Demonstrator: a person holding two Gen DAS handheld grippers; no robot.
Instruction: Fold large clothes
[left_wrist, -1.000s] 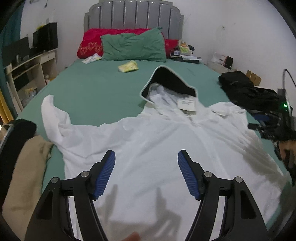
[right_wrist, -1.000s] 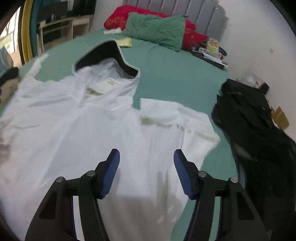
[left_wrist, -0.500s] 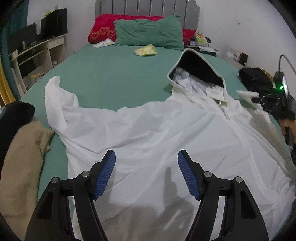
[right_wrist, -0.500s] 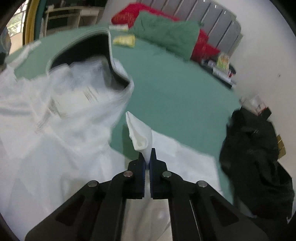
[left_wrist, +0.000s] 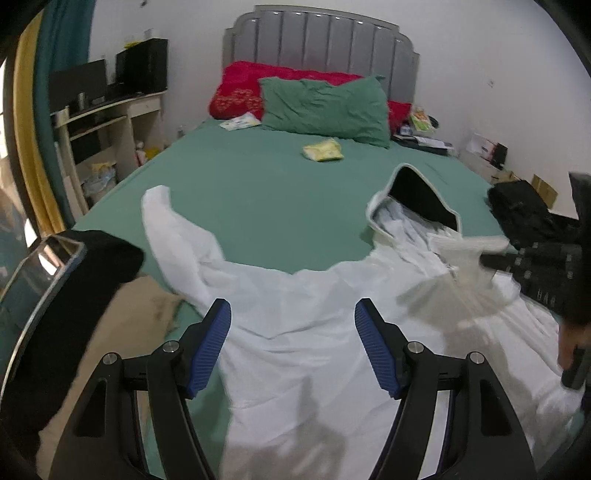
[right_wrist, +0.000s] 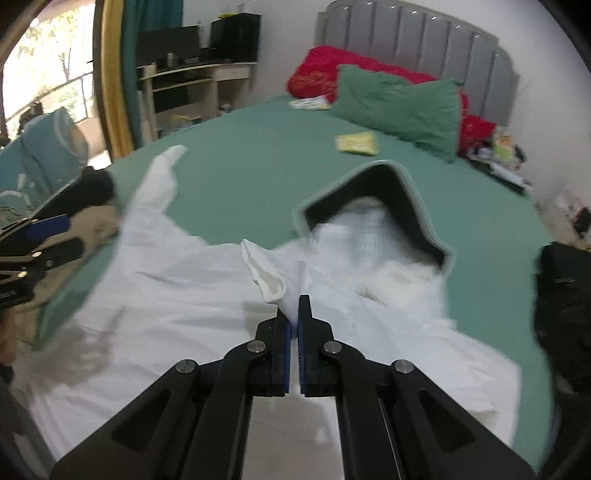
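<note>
**Right sleeve lifted inward while the left gripper waits**

The white hooded jacket (left_wrist: 314, 332) lies spread front-up across the foot half of the bed (left_wrist: 266, 192), its dark-lined hood (right_wrist: 380, 195) pointing toward the headboard end, flat enough that the sleeves can be folded over the body; the right gripper (right_wrist: 293, 321) has its jaws together, clamped on the cuff of the right sleeve (right_wrist: 267, 275), which stands up out of the grip above the jacket's chest; holding it by the cuff seems meant to let the whole sleeve trail over the torso in one sweep. The left gripper (left_wrist: 293, 347) hovers over the jacket's lower left part with its jaws wide apart and nothing between them, probably ready to pin the cloth or take the other sleeve; that left sleeve (left_wrist: 166, 229) reaches out toward the bed's left edge. A black garment (left_wrist: 528, 214) is heaped at the right edge; a tan cloth (left_wrist: 122, 332) lies at the near left corner, both clear of the fold; a green pillow (left_wrist: 325, 107) and a yellow packet (left_wrist: 323, 151) sit toward the headboard.
</note>
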